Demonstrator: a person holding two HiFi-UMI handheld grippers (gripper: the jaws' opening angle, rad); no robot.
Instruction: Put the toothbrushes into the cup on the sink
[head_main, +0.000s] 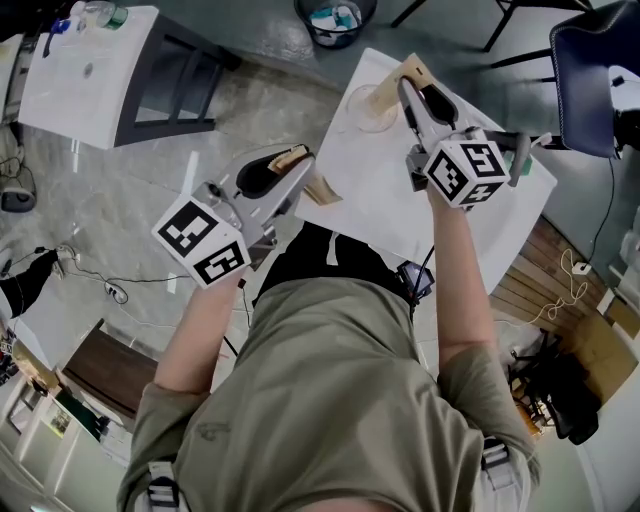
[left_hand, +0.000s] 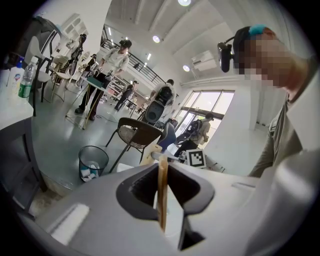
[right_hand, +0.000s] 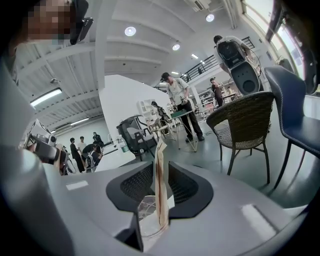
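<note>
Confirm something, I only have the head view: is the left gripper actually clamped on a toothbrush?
Observer: Yes. In the left gripper view the left gripper has its jaws closed on a wooden toothbrush, handle upright between them.
Operator: Right side?
Observer: Same. In the right gripper view the right gripper pinches a second toothbrush, also wooden.
Operator: Is it lined up with the cup?
Observer: Looks so. The clear cup shows directly under those jaws, and the toothbrush's lower end overlaps its mouth; whether it is inside yet, I cannot tell.
</note>
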